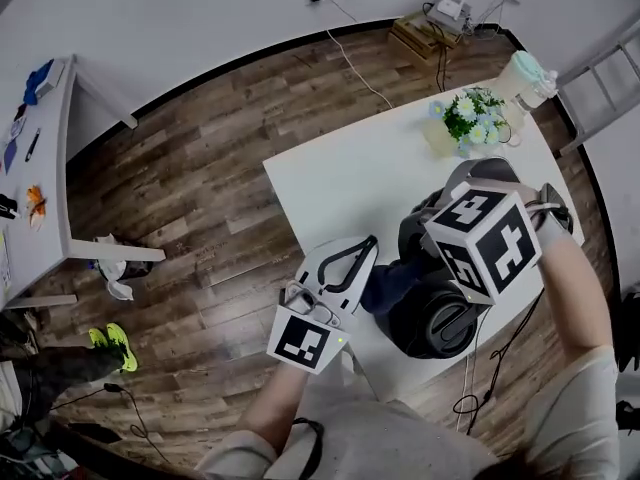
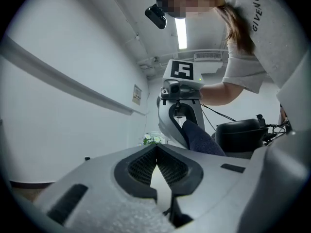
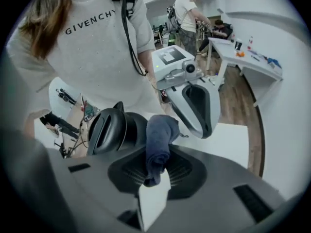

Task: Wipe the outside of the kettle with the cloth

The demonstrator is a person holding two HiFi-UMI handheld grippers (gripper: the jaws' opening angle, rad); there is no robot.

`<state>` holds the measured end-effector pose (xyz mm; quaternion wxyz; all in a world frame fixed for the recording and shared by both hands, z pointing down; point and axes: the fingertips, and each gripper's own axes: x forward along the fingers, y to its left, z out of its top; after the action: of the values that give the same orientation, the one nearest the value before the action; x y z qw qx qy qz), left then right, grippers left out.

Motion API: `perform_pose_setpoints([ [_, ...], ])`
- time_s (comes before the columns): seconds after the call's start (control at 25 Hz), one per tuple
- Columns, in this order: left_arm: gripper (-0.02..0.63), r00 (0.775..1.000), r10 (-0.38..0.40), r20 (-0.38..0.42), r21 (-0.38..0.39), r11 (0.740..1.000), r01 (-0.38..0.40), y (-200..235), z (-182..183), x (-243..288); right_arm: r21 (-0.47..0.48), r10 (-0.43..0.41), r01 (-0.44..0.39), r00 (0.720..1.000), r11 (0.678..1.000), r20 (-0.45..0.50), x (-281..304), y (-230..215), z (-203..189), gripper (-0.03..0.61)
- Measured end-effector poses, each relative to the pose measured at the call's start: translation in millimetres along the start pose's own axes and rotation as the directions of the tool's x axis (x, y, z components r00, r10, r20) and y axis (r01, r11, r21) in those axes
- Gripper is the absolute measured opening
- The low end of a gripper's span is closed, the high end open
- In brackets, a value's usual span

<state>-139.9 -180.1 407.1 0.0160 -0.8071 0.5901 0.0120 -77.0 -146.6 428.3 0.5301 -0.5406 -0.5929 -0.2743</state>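
The black kettle (image 1: 440,318) is seen on the white tabletop (image 1: 340,178), close to its near edge and toward its right corner, with its cord trailing off that edge. A dark blue cloth (image 3: 158,144) is pinched between the jaws of the right hand-held gripper (image 3: 156,168), with its free end bunched up beyond the tips just beside the kettle's side wall; whether it is pressed against the wall cannot be told. The left hand-held gripper (image 2: 156,153) is held nearby over the near edge with its jaws brought together on nothing. The cloth is judged soft and limp, so it will fold under pressure and could be dragged out of the jaws if it is held only by its end; a deeper bite on the bundle would be safer. The kettle is judged rigid, smooth and fairly light if empty, so it is likely to slide or turn when rubbed. It would best be steadied by the handle or the lid rim with the left hand-held gripper, well clear of the cord.
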Motion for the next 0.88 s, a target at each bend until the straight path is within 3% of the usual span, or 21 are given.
perform_pose_setpoints([
  [0.16, 0.008, 1.0, 0.007, -0.012, -0.02, 1.0, -0.008, 3, -15, -2, 0.038, 0.163, -0.161, 0.986, 0.986, -0.034, 34, -6, -9, 0.061],
  [0.44, 0.008, 0.997, 0.063, -0.039, -0.032, 0.997, -0.064, 17, -27, -20, 0.18, 0.25, -0.241, 0.968, 0.954, -0.027, 88, -11, -40, 0.061],
  [0.52, 0.008, 0.996, 0.077, -0.047, -0.048, 0.996, -0.079, 18, -31, -22, 0.195, 0.19, -0.19, 0.982, 0.962, 0.022, 94, -23, -40, 0.061],
  [0.64, 0.008, 0.995, 0.081, -0.055, -0.06, 0.995, -0.084, 13, -34, -22, 0.165, 0.008, -0.018, 0.998, 0.986, 0.063, 78, -41, -36, 0.061],
  [0.8, 0.008, 0.994, 0.081, -0.07, -0.014, 0.996, -0.083, 4, -15, -28, 0.102, -0.179, 0.172, 0.982, 0.98, 0.064, 18, -29, -18, 0.063],
  [0.88, 0.008, 0.994, 0.087, -0.067, -0.013, 0.996, -0.088, 0, 1, -36, 0.064, -0.281, 0.277, 0.958, 0.959, 0.06, -21, -17, 1, 0.063],
])
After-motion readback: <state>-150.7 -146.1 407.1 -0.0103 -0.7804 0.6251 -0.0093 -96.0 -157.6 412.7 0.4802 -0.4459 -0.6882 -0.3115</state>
